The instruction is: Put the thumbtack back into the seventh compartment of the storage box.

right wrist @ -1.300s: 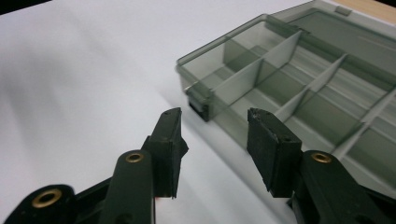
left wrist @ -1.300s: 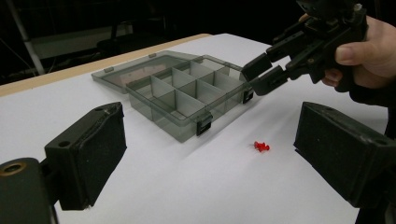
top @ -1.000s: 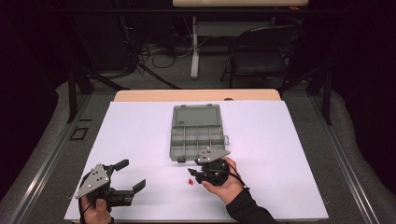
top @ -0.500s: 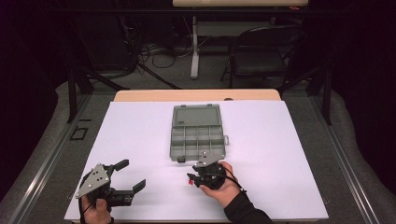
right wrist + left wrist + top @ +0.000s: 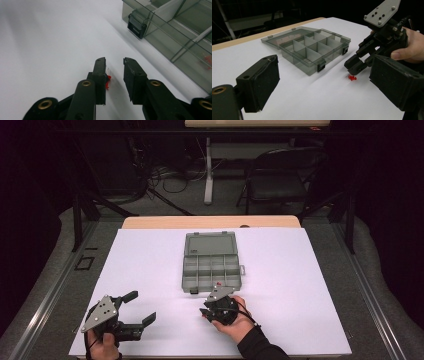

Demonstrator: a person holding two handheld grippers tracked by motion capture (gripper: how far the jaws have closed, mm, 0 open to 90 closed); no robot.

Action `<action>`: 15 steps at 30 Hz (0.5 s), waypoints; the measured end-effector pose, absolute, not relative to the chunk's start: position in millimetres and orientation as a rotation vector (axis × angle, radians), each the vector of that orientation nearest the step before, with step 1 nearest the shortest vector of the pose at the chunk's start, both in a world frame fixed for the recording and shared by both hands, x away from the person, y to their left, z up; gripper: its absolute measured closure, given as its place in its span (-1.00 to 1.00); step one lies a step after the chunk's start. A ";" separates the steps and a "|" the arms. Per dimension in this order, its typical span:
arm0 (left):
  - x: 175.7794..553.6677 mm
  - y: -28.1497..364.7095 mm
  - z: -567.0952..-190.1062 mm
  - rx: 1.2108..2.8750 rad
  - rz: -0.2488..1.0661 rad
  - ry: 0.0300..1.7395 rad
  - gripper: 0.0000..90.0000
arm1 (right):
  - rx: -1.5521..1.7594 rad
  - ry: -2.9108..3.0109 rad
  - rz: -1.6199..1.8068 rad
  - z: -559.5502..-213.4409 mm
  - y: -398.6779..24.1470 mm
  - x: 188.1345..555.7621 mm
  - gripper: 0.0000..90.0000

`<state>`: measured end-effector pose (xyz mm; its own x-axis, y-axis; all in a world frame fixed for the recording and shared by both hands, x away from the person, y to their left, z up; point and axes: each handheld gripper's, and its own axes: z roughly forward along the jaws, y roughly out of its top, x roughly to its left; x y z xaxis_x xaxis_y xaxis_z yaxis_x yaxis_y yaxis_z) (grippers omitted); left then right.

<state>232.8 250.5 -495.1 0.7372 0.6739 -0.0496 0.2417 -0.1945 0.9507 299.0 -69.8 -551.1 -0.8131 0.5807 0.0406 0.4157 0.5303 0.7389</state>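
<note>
Pushpin (image 5: pixel 352 78) lies sideways, pin forward, between narrowly parted right hand-held gripper (image 5: pixel 115 62) jaws.

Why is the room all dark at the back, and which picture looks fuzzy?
High view: light falls on the white table while the room behind stays nearly black. Right gripper view: the right hand-held gripper is sharp, the far table corner fades to a soft grey blur. Left gripper view: the red pushpin casts a small shadow, and the organizer box is clear enough.
</note>
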 end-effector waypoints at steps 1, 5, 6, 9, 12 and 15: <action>232.9 250.6 -495.1 1.766 0.458 0.722 -0.80 | 0.845 2.558 1.152 -551.2 -69.4 298.9 0.62; 233.1 250.8 -495.3 1.768 0.458 0.723 -0.80 | 0.847 2.566 1.148 -552.3 -68.8 299.3 0.66; 233.0 250.6 -495.3 1.765 0.458 0.725 -0.80 | 0.839 2.571 1.143 -552.5 -68.6 299.7 0.67; 233.0 250.7 -495.3 1.765 0.459 0.725 -0.80 | 0.835 2.575 1.143 -553.1 -67.9 299.2 0.69; 233.0 250.8 -495.3 1.767 0.461 0.725 -0.80 | 0.833 2.579 1.141 -553.7 -67.5 299.5 0.71; 232.8 250.6 -495.1 1.766 0.459 0.724 -0.80 | 0.834 2.589 1.130 -555.3 -67.0 300.5 0.76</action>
<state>232.8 250.6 -495.1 0.7366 0.6745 -0.0497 0.2423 -0.1946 0.9505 300.5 -67.0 -555.3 -0.8219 0.5680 0.0438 0.4184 0.5498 0.7230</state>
